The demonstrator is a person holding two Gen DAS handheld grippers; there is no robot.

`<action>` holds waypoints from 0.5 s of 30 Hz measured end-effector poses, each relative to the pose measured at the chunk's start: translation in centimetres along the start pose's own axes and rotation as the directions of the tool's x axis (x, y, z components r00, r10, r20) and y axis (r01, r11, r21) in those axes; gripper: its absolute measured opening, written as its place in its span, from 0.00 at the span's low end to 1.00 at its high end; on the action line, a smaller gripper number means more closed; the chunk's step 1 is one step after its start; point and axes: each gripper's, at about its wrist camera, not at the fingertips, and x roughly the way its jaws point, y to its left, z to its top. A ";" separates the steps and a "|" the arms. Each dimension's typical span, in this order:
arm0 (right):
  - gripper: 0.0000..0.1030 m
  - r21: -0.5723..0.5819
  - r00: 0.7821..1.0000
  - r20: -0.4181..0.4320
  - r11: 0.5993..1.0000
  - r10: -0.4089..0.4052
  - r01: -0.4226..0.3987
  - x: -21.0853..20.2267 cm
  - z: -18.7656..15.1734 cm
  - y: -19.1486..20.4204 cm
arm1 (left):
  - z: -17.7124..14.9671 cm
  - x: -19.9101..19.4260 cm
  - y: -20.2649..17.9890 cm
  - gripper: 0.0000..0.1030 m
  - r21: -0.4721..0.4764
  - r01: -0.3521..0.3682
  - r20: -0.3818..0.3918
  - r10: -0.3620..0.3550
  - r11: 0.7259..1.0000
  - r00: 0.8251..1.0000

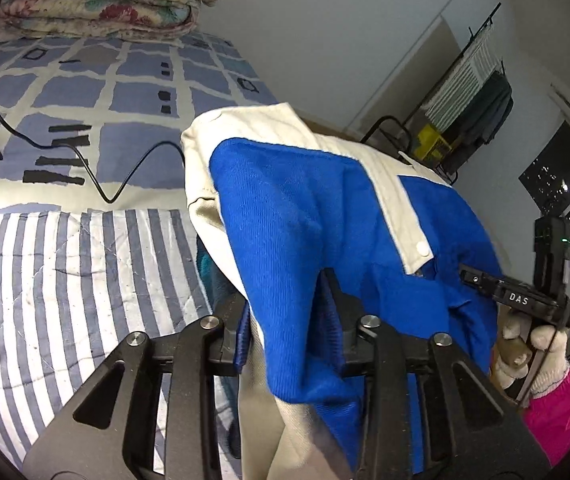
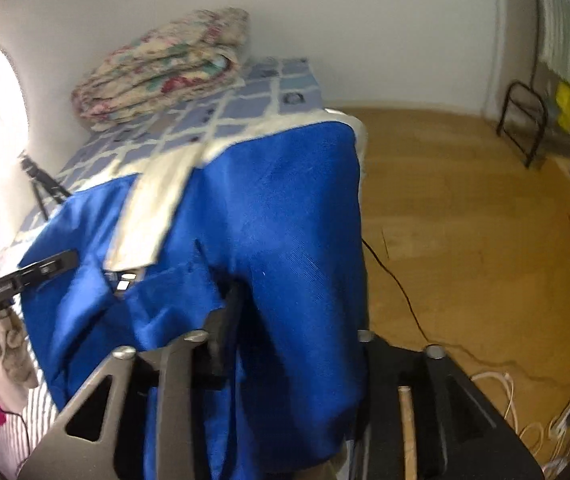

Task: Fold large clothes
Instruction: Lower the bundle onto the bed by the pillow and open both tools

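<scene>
Holding 2 tools over the bed (image 1: 85, 92), I have the blue and cream garment (image 1: 305, 208) draped across both, bunched up above the bed's edge that borders the wooden floor (image 2: 465, 220). My left tool (image 1: 285, 320) stands partly apart with a fold of blue cloth between its fingers; I cannot tell whether the pads press on it. On my right tool (image 2: 285, 320) the cloth covers 1 finger, so I cannot tell how far apart the jaws are or whether they grip.

Left of the garment the striped quilt (image 1: 65, 280) lies flat and bare over the bed's near part. Beyond it, a black cable (image 1: 125, 184) snakes across the checked cover. A folded floral quilt (image 1: 97, 4) fills the far corner against the wall.

On the other side, the floor is open up to a clothes rack (image 1: 473, 80) by the far wall, with 1 thin cable (image 2: 405, 292) trailing across the boards near the bed. My gloved right hand (image 1: 533, 352) and pink sleeve (image 1: 561, 412) show beside the garment.
</scene>
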 end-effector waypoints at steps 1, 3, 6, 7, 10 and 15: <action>0.42 0.045 1.000 -0.017 0.999 0.015 -0.014 0.6 -0.4 -0.8 | -0.1 0.3 0.2 0.40 0.001 -0.006 -0.011 0.006 1.000 1.000; 0.45 0.056 1.000 -0.024 0.998 0.008 -0.007 1.0 -0.8 -1.0 | -0.4 0.8 0.2 0.44 0.018 -0.026 -0.025 0.027 1.000 0.999; 0.48 0.044 0.999 -0.019 0.999 -0.029 0.030 1.0 -1.0 -0.6 | -0.7 1.1 0.1 0.57 0.051 -0.079 -0.022 0.080 0.996 0.997; 0.49 0.053 0.999 -0.021 0.998 -0.042 0.043 0.9 -1.0 -0.6 | -0.6 1.0 0.2 0.67 0.047 -0.099 -0.024 0.100 0.994 0.995; 0.52 0.053 0.997 -0.022 0.996 -0.070 0.071 0.5 -1.0 -0.3 | -0.8 0.3 0.2 0.70 0.040 -0.115 -0.025 0.116 0.993 0.993; 0.54 0.037 0.991 -0.025 0.990 -0.135 0.135 0.2 -0.5 0.8 | -1.1 -1.3 -1.1 0.70 0.120 -0.182 -0.001 0.184 0.976 0.983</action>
